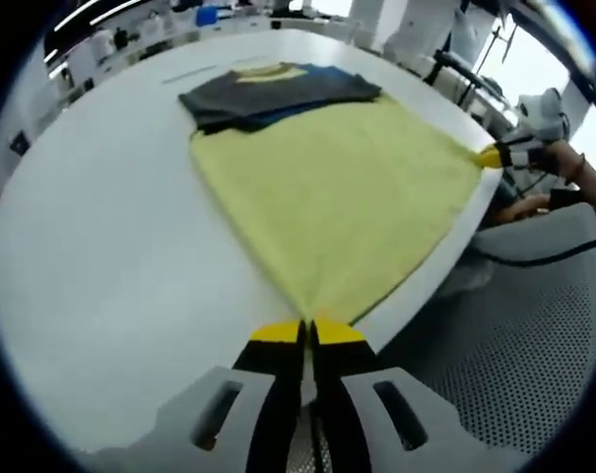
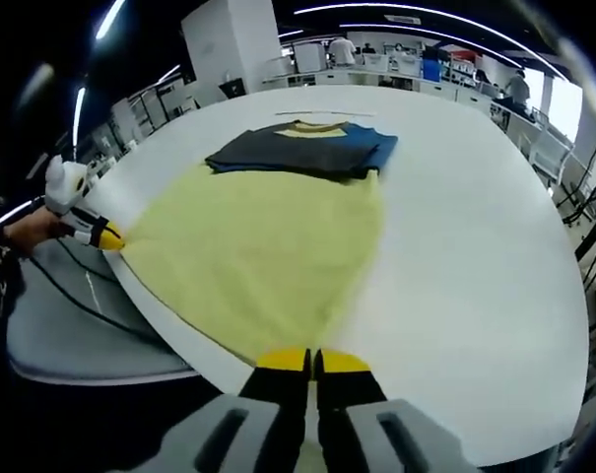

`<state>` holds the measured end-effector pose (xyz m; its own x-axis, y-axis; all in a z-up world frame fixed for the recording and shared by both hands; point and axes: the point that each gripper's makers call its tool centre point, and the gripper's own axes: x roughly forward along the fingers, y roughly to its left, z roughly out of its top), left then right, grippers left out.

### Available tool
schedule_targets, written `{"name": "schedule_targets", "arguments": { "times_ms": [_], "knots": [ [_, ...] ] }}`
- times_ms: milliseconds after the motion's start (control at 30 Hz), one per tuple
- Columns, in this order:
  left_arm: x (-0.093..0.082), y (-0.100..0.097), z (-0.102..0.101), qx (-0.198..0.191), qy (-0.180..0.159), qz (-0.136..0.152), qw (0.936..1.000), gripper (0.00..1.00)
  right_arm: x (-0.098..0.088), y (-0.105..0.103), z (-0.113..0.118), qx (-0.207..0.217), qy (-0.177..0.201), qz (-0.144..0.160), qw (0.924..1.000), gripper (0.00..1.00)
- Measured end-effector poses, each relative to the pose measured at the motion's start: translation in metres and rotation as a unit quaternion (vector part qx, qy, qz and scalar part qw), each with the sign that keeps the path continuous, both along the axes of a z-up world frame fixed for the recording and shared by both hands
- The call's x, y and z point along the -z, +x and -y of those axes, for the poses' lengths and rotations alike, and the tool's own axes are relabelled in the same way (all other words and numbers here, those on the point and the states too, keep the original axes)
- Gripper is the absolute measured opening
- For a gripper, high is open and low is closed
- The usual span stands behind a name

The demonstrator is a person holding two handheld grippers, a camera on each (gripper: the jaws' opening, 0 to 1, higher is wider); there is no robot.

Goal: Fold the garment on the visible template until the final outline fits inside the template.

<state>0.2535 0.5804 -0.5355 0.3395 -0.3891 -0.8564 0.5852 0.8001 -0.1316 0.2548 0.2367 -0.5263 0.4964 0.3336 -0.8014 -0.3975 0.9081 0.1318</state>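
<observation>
A pale yellow garment (image 1: 332, 192) lies spread on the white table (image 1: 100, 236), pulled taut at two near corners. My left gripper (image 1: 307, 333) is shut on one corner at the table edge; my right gripper (image 2: 312, 362) is shut on the other corner. Each gripper also appears in the other's view: the right gripper (image 1: 495, 155) at the right, the left gripper (image 2: 105, 236) at the left, held by a hand. The garment (image 2: 263, 246) reaches back to a folded dark grey and blue garment (image 1: 278, 91) with a yellow collar, also seen as the dark garment (image 2: 307, 148). No template outline is visible.
The table edge (image 2: 169, 325) runs just beyond my grippers, with grey perforated flooring (image 1: 514, 335) and cables (image 2: 71, 296) below. Workbenches and people stand at the far back (image 2: 396, 59). Bare table surface (image 2: 475, 236) lies beside the garments.
</observation>
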Motion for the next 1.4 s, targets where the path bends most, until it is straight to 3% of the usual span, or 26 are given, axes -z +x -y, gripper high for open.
{"name": "schedule_targets", "arguments": {
  "times_ms": [500, 767, 1033, 1400],
  "knots": [
    [0.001, -0.021, -0.004, -0.005, -0.006, -0.029, 0.9996, 0.0, 0.004, -0.013, -0.005, -0.006, -0.002, -0.02, 0.9998, 0.0],
    [-0.006, -0.018, -0.006, -0.02, -0.021, -0.031, 0.9991, 0.0, 0.001, -0.014, -0.007, -0.002, -0.002, -0.019, 0.9998, 0.0],
    [-0.014, -0.017, -0.007, -0.04, -0.047, -0.038, 0.9974, 0.0, -0.011, -0.009, -0.008, -0.001, -0.001, -0.015, 0.9999, 0.0],
    [-0.047, 0.006, -0.008, -0.053, -0.068, -0.013, 0.9962, 0.0, -0.045, 0.013, -0.009, -0.005, 0.001, 0.022, 0.9997, 0.0]
  ]
}}
